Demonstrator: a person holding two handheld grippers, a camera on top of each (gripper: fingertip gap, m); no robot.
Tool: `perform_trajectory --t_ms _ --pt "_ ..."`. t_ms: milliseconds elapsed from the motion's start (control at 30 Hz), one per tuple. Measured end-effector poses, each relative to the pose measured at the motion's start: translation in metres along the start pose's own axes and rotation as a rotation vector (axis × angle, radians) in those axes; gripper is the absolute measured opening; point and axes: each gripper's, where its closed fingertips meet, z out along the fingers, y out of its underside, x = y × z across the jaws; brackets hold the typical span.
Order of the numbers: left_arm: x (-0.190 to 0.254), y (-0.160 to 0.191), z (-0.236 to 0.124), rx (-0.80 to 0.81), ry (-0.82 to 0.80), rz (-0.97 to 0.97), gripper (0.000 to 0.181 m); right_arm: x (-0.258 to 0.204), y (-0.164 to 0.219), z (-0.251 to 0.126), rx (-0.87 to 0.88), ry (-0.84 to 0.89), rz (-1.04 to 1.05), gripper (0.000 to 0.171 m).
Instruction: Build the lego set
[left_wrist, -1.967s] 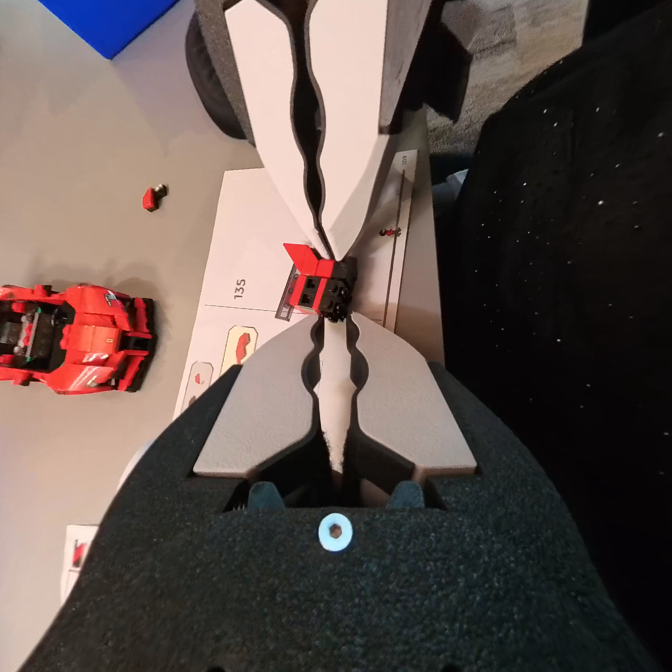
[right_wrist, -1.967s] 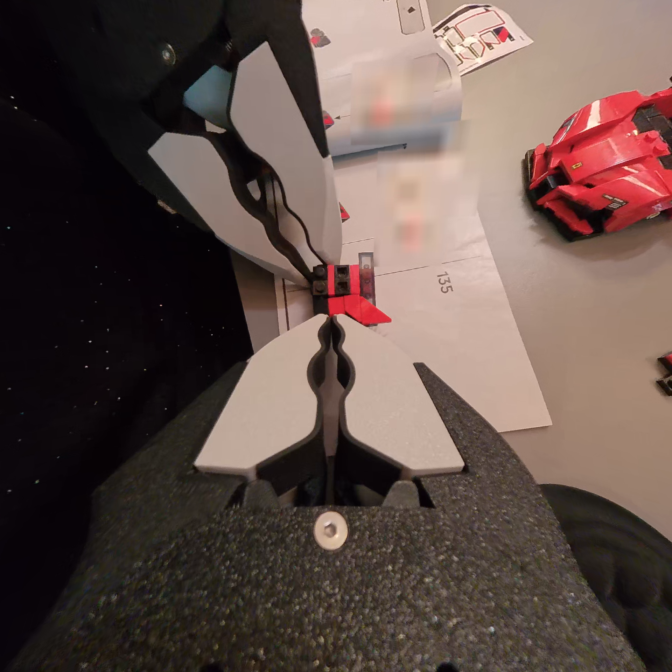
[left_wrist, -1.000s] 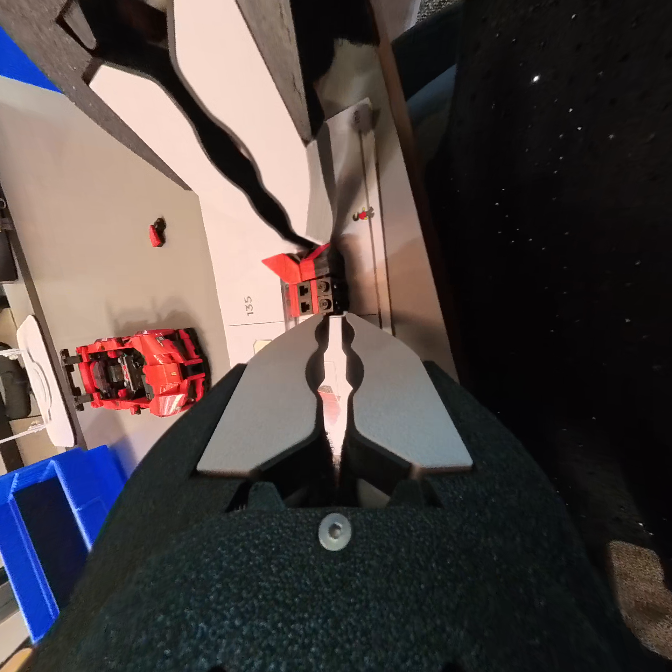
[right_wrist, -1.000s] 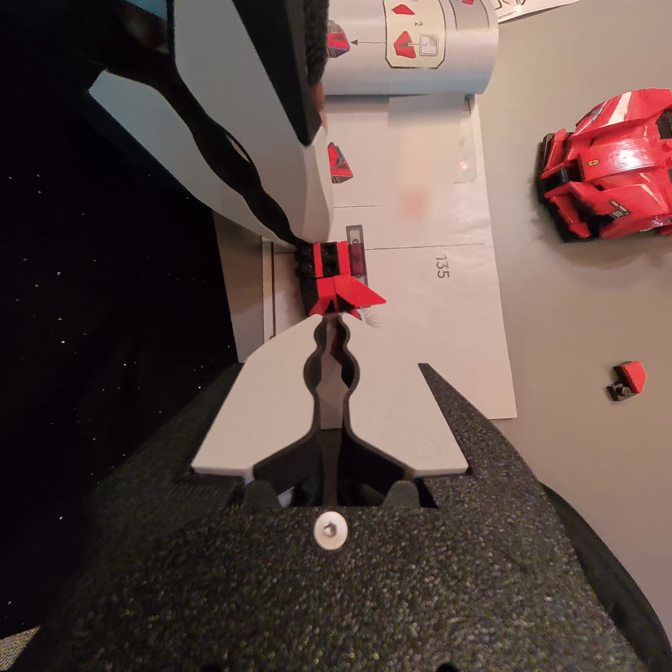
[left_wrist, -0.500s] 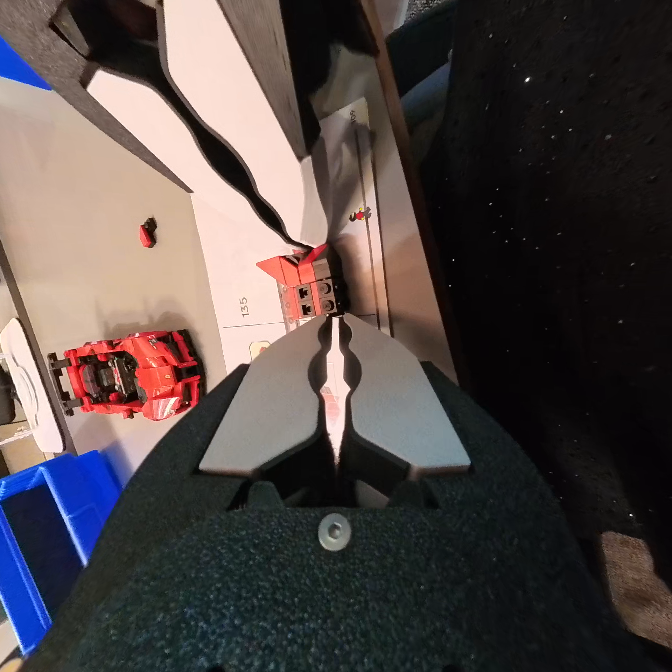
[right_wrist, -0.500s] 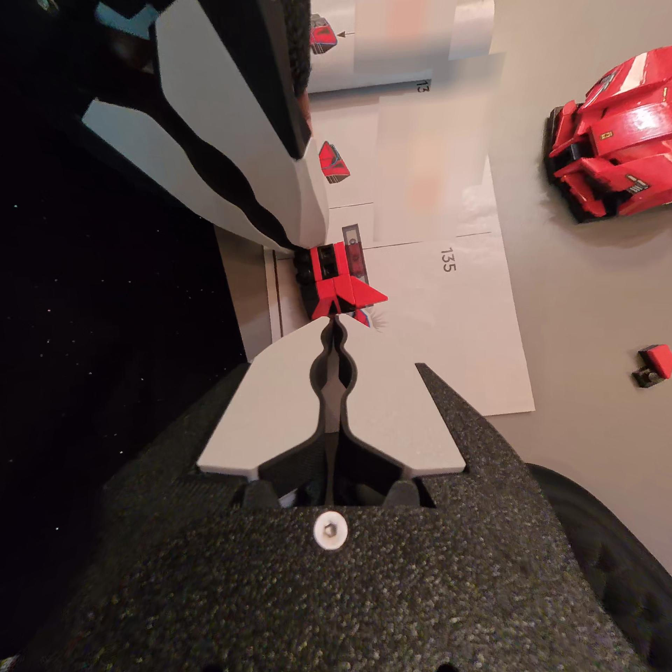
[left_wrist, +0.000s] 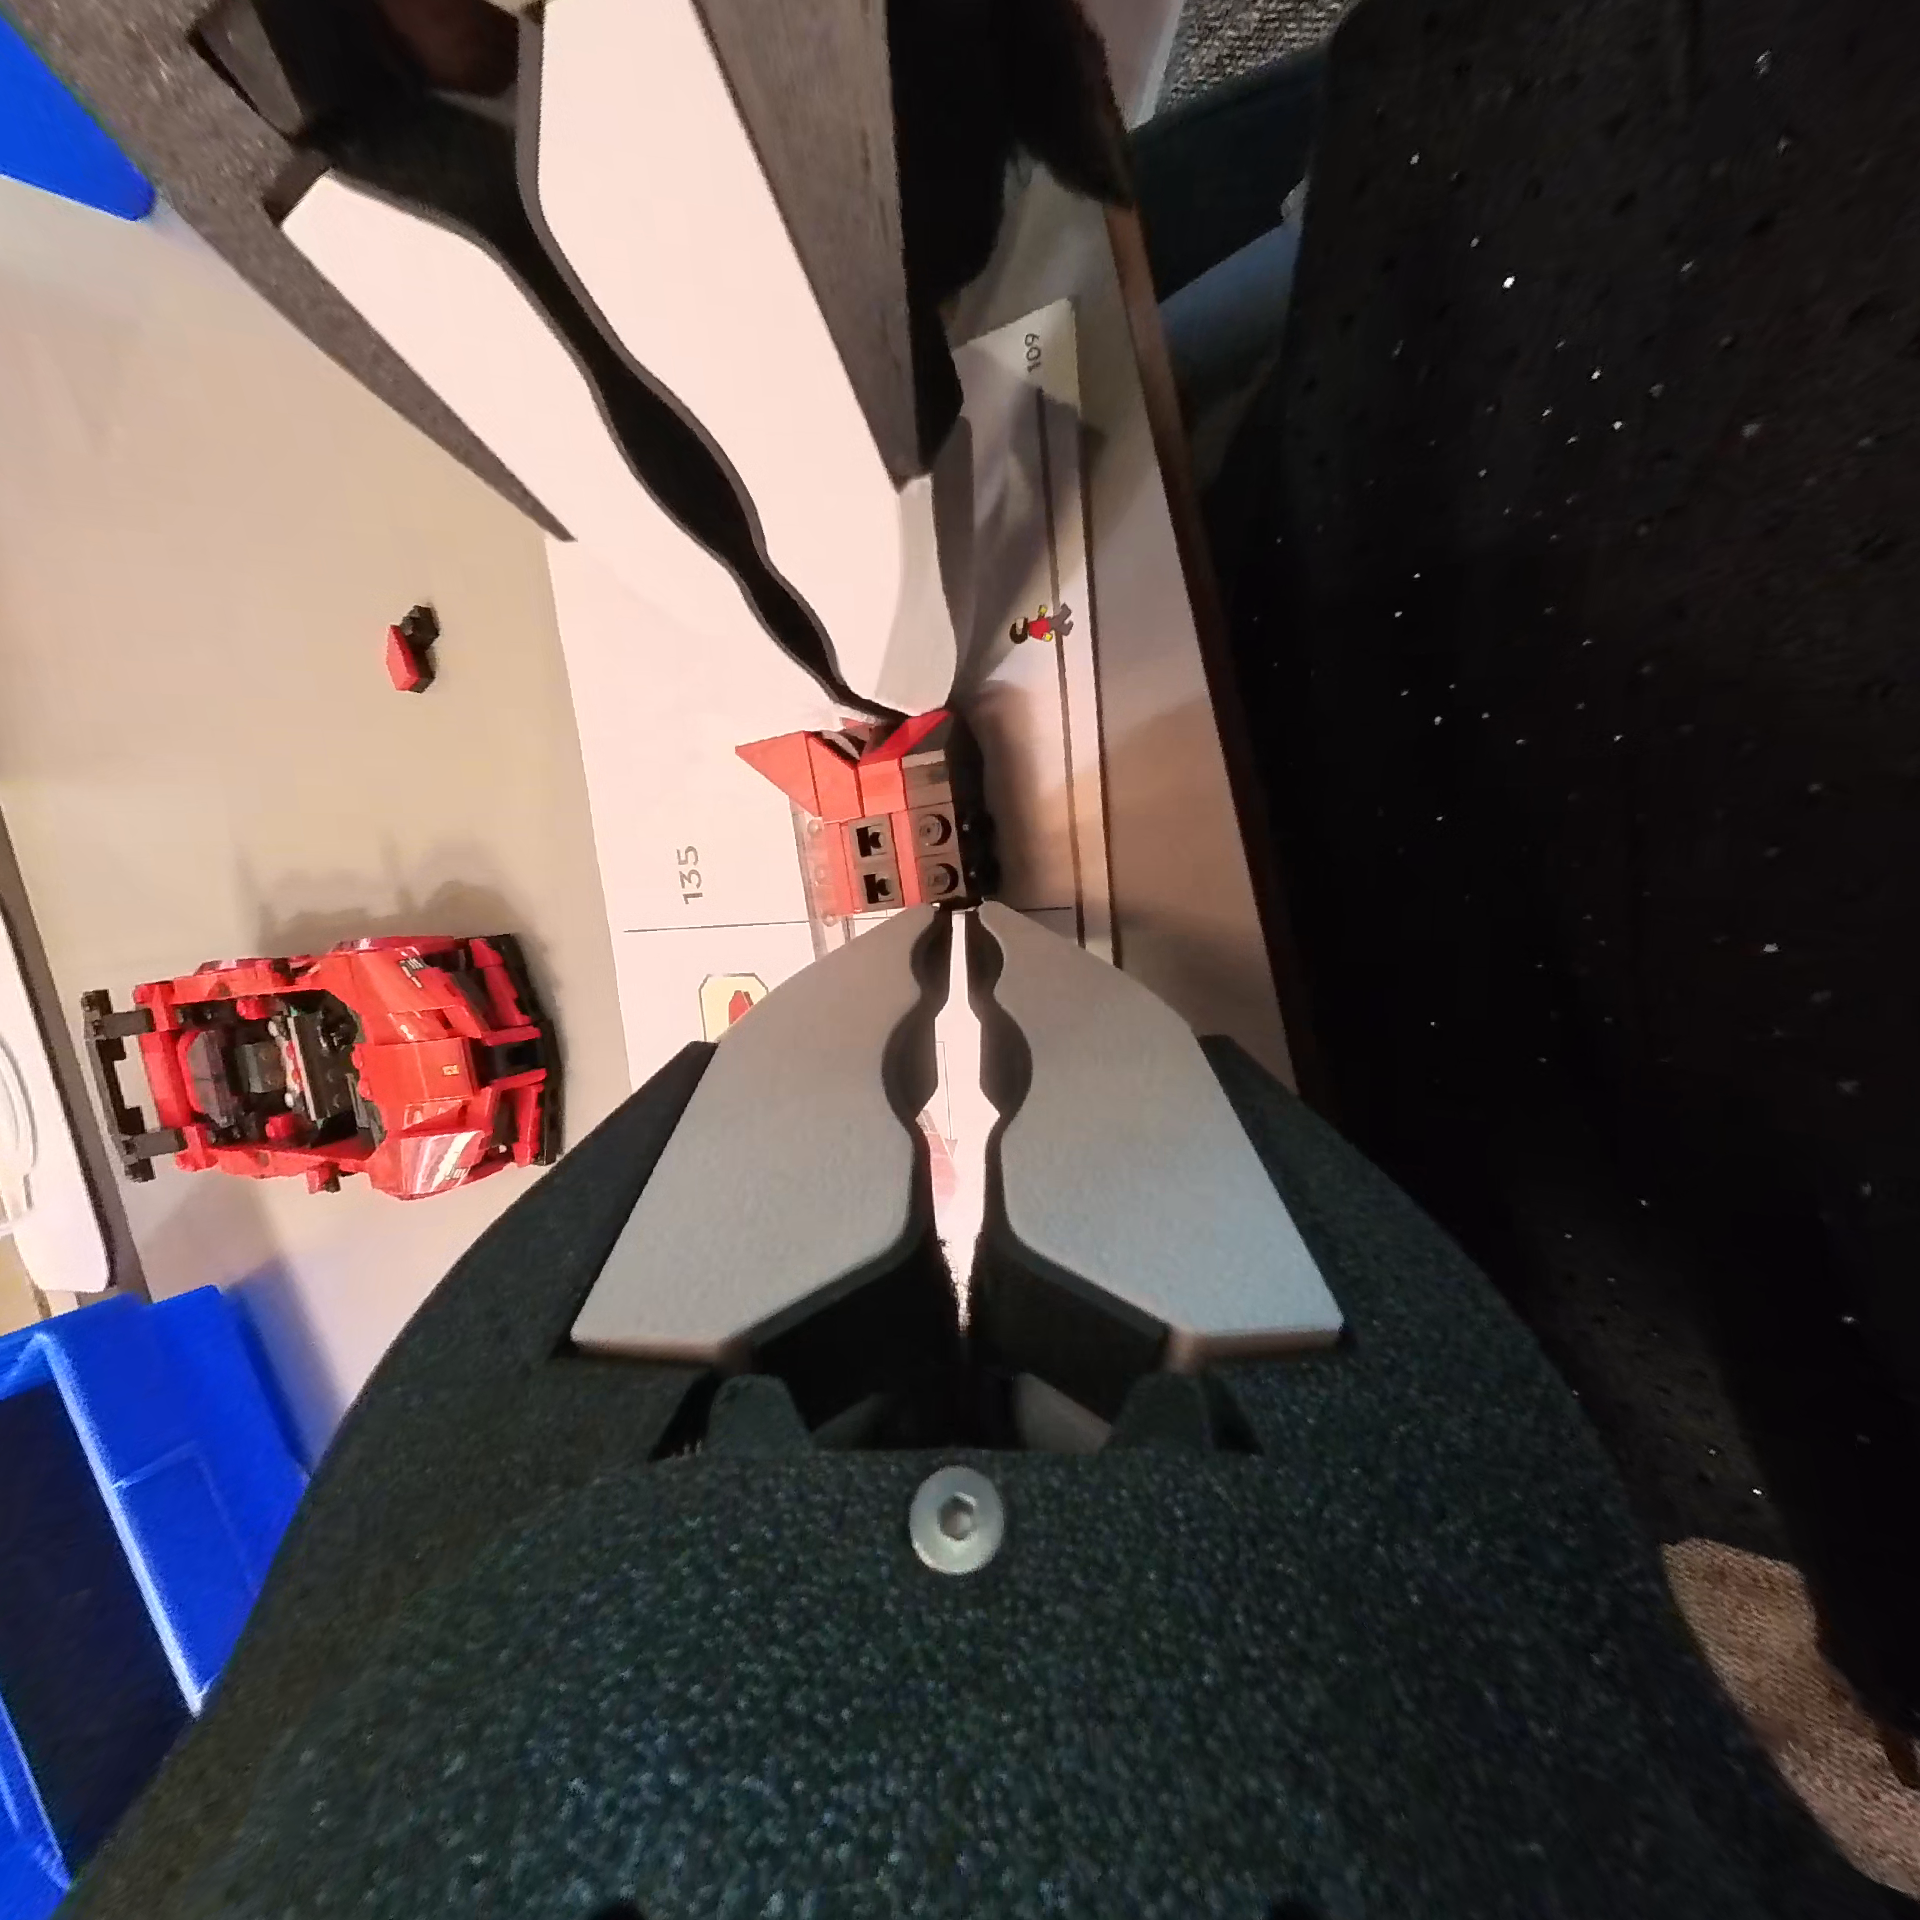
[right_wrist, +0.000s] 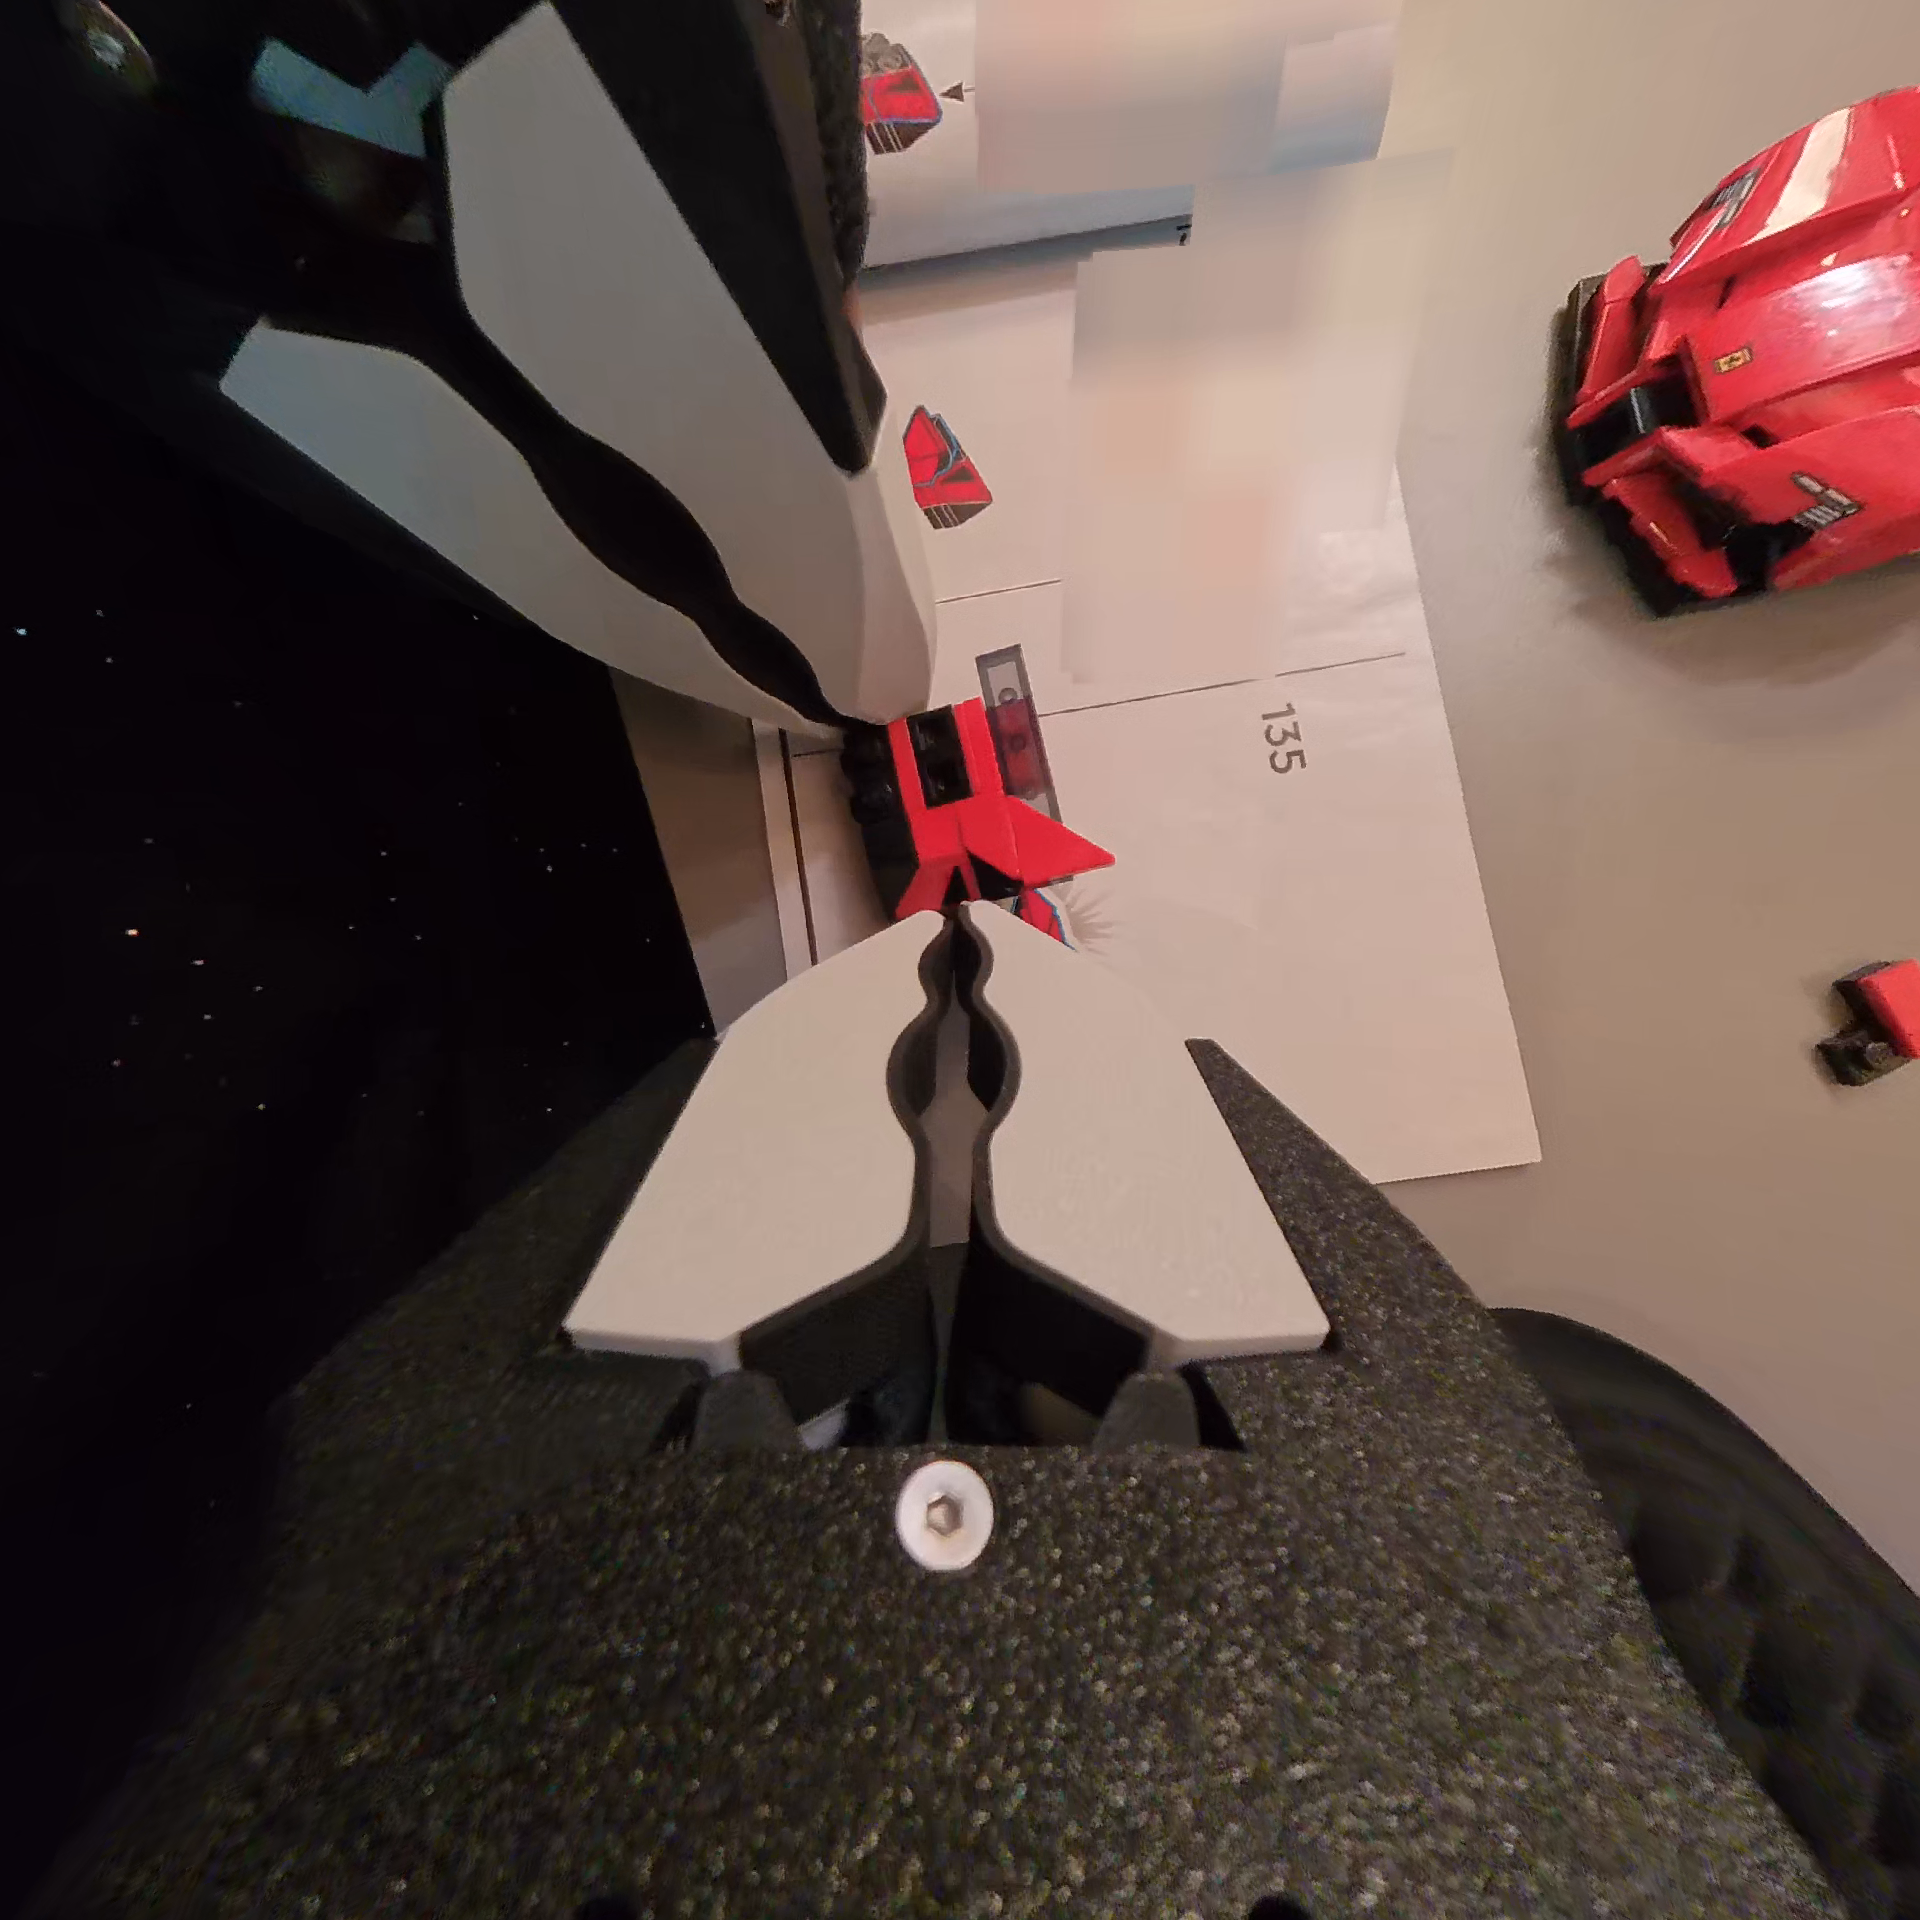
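The left tool (left_wrist: 954, 910) has its two grey fingers drawn nearly together, their tips pinching the black end of a small red-and-black lego subassembly (left_wrist: 883, 821) that hangs above the open instruction booklet (left_wrist: 665, 831). The right tool (right_wrist: 958, 910) meets the same piece from the opposite side, its fingers likewise closed down to a thin slit and gripping the red wedge end of the subassembly (right_wrist: 961, 821), so the little build is clamped between both tools, one at each end. In the left wrist view the right tool (left_wrist: 883, 717) comes in from above at a slant, its tips touching the red sloped bricks; in the right wrist view the left tool (right_wrist: 842, 717) reaches in from the upper left onto the black studded part. The booklet lies flat on the grey counter (left_wrist: 260, 644), close to its edge, with a dark speckled fabric beyond that edge (left_wrist: 1610, 727). Farther out on the counter stands the mostly built red lego car (left_wrist: 322, 1060), also seen at the upper right of the right wrist view (right_wrist: 1756, 416). A small loose red-and-black piece (left_wrist: 410, 649) lies on the counter apart from the booklet and the car. A blue bin (left_wrist: 114, 1507) sits at the lower left, near the car.
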Motion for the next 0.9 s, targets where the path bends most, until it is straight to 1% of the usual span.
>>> perform_trajectory --t_ms 233,400,433,467,567,633,733,800,900 --pt "0.000 0.000 0.000 -0.022 -0.027 0.025 0.002 0.000 0.000 0.000 -0.018 0.010 -0.050 0.000" --pt "-0.001 0.003 -0.001 -0.084 -0.060 0.031 0.003 0.001 0.002 0.000 0.000 -0.011 -0.077 0.000" --pt "-0.002 0.003 -0.001 -0.085 -0.062 0.015 0.004 0.000 0.002 -0.001 0.005 -0.020 -0.080 0.007" --pt "-0.003 0.003 -0.001 -0.081 -0.071 0.002 0.008 0.001 0.004 -0.004 0.003 -0.015 -0.079 0.010" --pt "-0.004 0.007 -0.006 -0.050 -0.065 -0.054 0.021 0.009 0.011 -0.017 0.008 0.014 -0.056 0.015" --pt "0.000 0.013 -0.011 -0.028 -0.022 -0.107 0.023 0.011 0.013 -0.028 0.042 0.016 -0.018 0.016" --pt "0.005 0.019 -0.017 0.023 0.034 -0.186 0.027 0.014 0.018 -0.042 0.061 0.030 0.027 0.021" --pt "0.007 0.019 -0.020 0.066 0.061 -0.233 0.033 0.016 0.020 -0.049 0.072 0.047 0.048 0.026" --pt "0.009 0.013 -0.022 0.141 0.100 -0.301 0.034 0.012 0.018 -0.049 0.089 0.034 0.076 0.028"
